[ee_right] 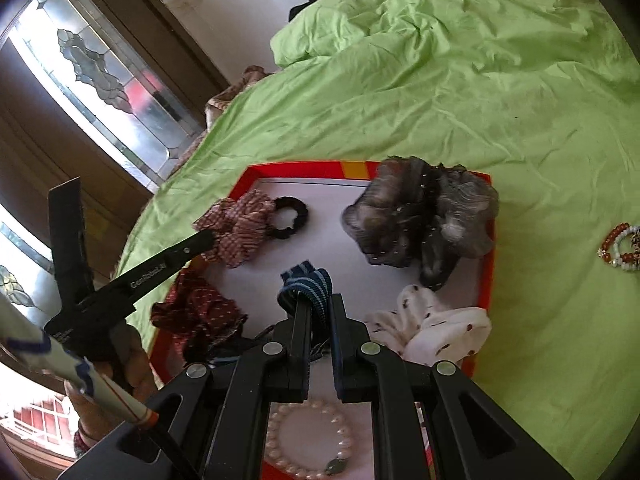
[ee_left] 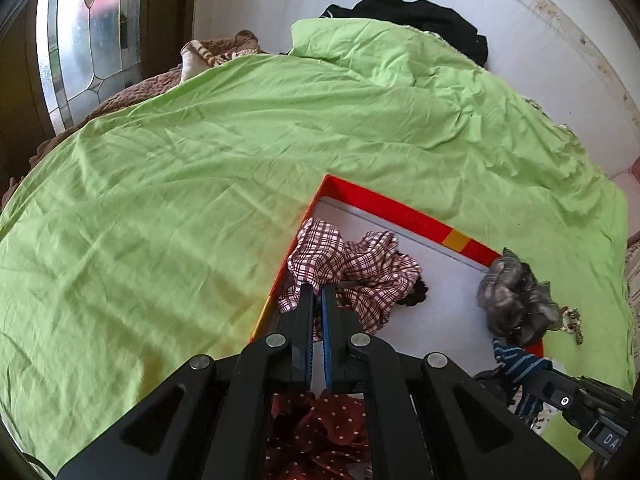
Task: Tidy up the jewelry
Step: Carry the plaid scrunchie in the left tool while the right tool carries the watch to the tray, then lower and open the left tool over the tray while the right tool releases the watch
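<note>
Pearls lie nearest the lens: a pearl bracelet (ee_right: 310, 440) is seen on the white floor of the tray (ee_right: 486, 280), under the body of the right gripper (ee_right: 320, 300). That gripper's jaws are closed on a blue striped scrunchie (ee_right: 308, 284), which is held over the middle of the tray and droops in a fold around the fingertips. The left gripper (ee_left: 318, 292) is likewise closed, and a red-and-white plaid scrunchie (ee_left: 352, 264) is pinched between its fingers at the tray's left wall; whether the cloth is lifted or resting on the floor cannot be told.

Both pieces are judged to be in the placing step, with sorting well along but unfinished. What is called for next is a release of each scrunchie onto bare floor inside the red rim, clear of its neighbours.

Around them, a small black hair tie (ee_right: 290, 216) is seen touching the plaid cloth, a maroon dotted scrunchie (ee_right: 200, 312) lies in the near left corner, a grey gauzy scrunchie (ee_right: 420, 216) sprawls over the far right corner and its rim, and a white printed scrunchie (ee_right: 436, 324) sits by the right wall. Beaded bracelets (ee_right: 620, 248) remain outside on the green bedsheet (ee_right: 440, 112), near the tray, and are judged still to be gathered.
</note>
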